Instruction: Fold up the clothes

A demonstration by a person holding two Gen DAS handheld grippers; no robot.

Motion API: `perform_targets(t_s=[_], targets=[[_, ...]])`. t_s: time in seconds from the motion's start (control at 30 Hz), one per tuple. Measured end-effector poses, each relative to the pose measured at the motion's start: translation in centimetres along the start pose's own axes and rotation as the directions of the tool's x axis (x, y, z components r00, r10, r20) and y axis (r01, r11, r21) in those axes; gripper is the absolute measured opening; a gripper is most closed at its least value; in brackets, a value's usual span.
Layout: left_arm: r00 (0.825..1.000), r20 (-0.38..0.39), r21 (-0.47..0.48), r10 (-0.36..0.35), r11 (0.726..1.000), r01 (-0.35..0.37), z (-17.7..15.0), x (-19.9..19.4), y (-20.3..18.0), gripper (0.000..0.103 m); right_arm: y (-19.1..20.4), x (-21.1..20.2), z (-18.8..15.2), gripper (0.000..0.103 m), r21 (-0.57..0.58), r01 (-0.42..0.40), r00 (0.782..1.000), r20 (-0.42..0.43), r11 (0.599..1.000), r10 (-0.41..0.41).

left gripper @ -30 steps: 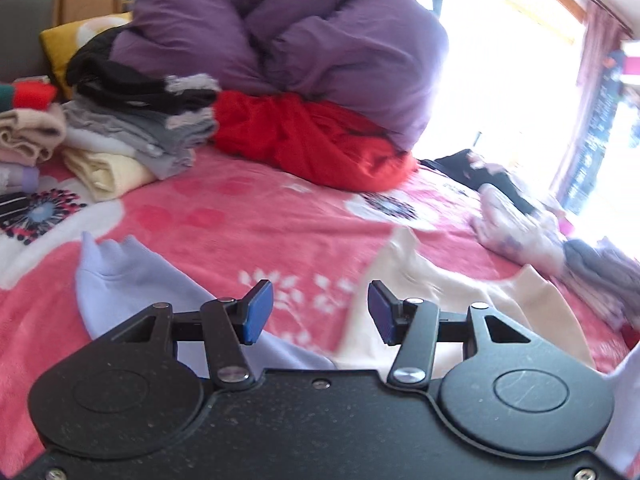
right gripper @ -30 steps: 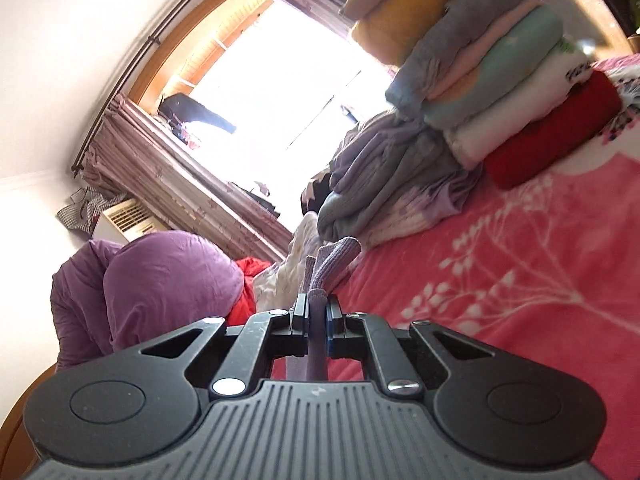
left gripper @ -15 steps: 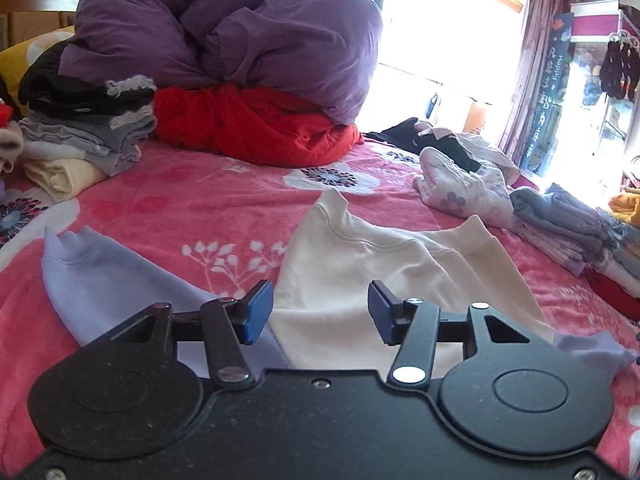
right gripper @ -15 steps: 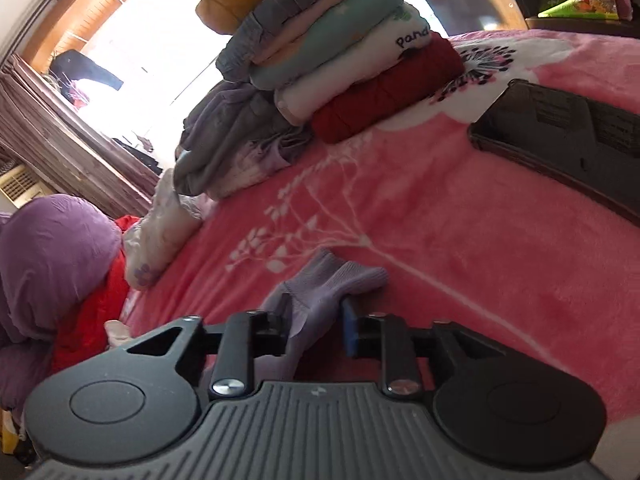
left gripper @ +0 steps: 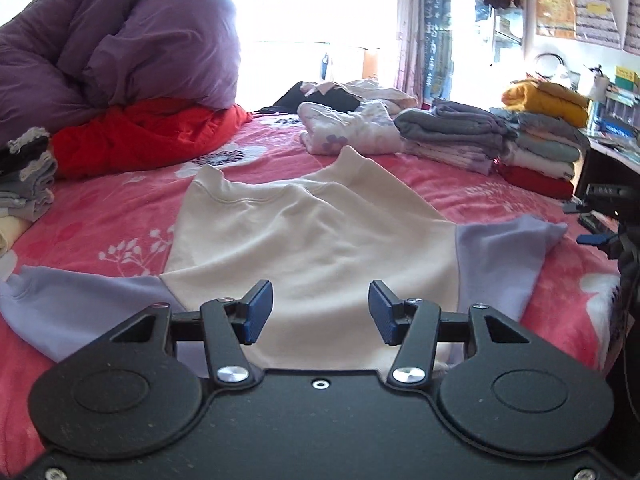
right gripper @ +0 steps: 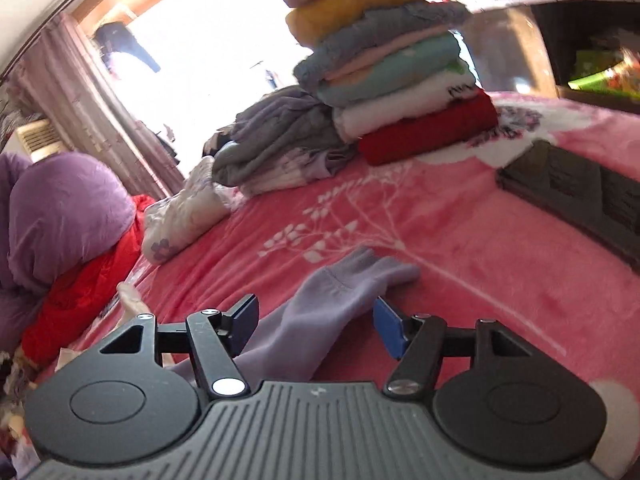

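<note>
Pink floral bed (left gripper: pixel 120 224), folded stacks (right gripper: pixel 400 80) way beyond the jaws. Sweater (left gripper: pixel 312 240) lies flat just ahead of the left gripper (left gripper: pixel 320 312), jaws half apart, empty. Right gripper (right gripper: pixel 316 328) jaws opening, lilac sleeve (right gripper: pixel 340 296) lying loose between them, unpinched.

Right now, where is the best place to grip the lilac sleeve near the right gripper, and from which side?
Probably at the cuff, where the lilac sleeve ends in a thick, slightly raised edge on the pink blanket. Come low along the sleeve. The right gripper straddles it, jaws opening, pads off the cloth.
</note>
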State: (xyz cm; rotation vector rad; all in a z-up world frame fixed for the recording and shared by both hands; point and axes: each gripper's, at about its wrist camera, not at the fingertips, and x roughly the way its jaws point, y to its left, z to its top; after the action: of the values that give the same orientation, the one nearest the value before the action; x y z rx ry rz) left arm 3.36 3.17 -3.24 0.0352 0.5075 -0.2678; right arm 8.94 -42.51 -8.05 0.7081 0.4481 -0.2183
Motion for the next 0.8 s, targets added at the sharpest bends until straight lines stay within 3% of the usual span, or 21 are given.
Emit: perform_targets(t_s=[0.07, 0.17, 0.23, 0.3, 0.37, 0.4, 0.43, 0.47, 0.53, 0.57, 0.63, 0.67, 0.7, 0.73, 0.8], targets=[[1.0, -0.014, 0.043, -0.011, 0.999, 0.012, -0.4, 0.2, -0.8, 0.052, -2.4, 0.7, 0.4, 0.065, 0.162, 0.014, 1.0, 0.005, 0.987, -0.015], [1.0, -0.026, 0.058, -0.013, 0.998, 0.014, -0.7, 0.8, -1.1, 0.052, -5.7, 2.6, 0.5, 0.064, 0.351, 0.019, 1.0, -0.021, 0.936, -0.012], [0.999, -0.033, 0.068, -0.014, 0.998, 0.016, -0.8, 1.2, -1.2, 0.052, -6.3, 3.4, 0.6, 0.063, 0.387, -0.017, 1.0, -0.004, 0.922, 0.02], [0.999, -0.039, 0.056, -0.011, 0.998, 0.014, -0.9, 1.4, -1.0, 0.052, -5.9, 4.1, 0.9, 0.061, 0.358, -0.05, 0.998, -0.005, 0.933, 0.055], [0.999, -0.044, 0.047, -0.008, 0.999, 0.01, -0.9, 1.9, -0.7, 0.052, -5.2, 5.0, 1.0, 0.046, 0.326, -0.075, 0.995, -0.039, 0.943, 0.093], [0.999, -0.048, 0.043, -0.007, 0.999, 0.009, -0.8, 2.2, -0.6, 0.052, -4.8, 5.4, 1.0, 0.024, 0.307, -0.087, 0.992, -0.06, 0.948, 0.111], [0.999, -0.052, 0.043, -0.006, 0.999, 0.008, -0.9, 2.3, -0.6, 0.052, -4.3, 5.7, 1.0, 0.013, 0.284, -0.096, 0.99, -0.074, 0.954, 0.122], [0.998, -0.055, 0.042, -0.004, 0.999, 0.007, -0.9, 2.4, -0.6, 0.052, -3.8, 5.7, 1.1, 0.012, 0.255, -0.111, 0.988, -0.073, 0.961, 0.133], [0.998, -0.061, 0.042, -0.005, 0.999, 0.007, -0.8, 2.9, -0.6, 0.052, -2.4, 5.1, 1.8, 0.011, 0.166, -0.162, 0.986, -0.022, 0.973, 0.167], [0.998, -0.063, 0.039, -0.006, 0.999, 0.008, -0.8, 2.9, -0.5, 0.052, -1.2, 4.2, 2.4, 0.011, 0.082, -0.21, 0.977, 0.042, 0.974, 0.208], [0.998, -0.068, 0.035, -0.006, 0.999, 0.009, -0.8, 3.2, -0.4, 0.052, 1.6, 2.3, 3.4, 0.011, -0.142, -0.293, 0.936, 0.157, 0.945, 0.314], [0.997, -0.071, 0.035, -0.006, 0.999, 0.009, -0.9, 3.3, -0.4, 0.052, 2.7, 2.4, 3.6, 0.01, -0.233, -0.267, 0.936, 0.167, 0.935, 0.309], [0.997, -0.076, 0.038, -0.006, 0.999, 0.009, -0.9, 3.4, -0.5, 0.052, 3.3, 3.5, 3.6, 0.02, -0.291, -0.192, 0.96, 0.141, 0.937, 0.241], [0.997, -0.081, 0.044, -0.004, 0.999, 0.007, -1.0, 3.6, -0.5, 0.052, 3.2, 5.3, 3.5, 0.041, -0.304, -0.108, 0.986, 0.088, 0.947, 0.141], [0.997, -0.082, 0.044, 0.002, 0.999, 0.001, -1.0, 3.6, -0.4, 0.052, 1.3, 8.0, 3.3, 0.044, -0.195, -0.019, 1.0, -0.016, 0.981, 0.016]])
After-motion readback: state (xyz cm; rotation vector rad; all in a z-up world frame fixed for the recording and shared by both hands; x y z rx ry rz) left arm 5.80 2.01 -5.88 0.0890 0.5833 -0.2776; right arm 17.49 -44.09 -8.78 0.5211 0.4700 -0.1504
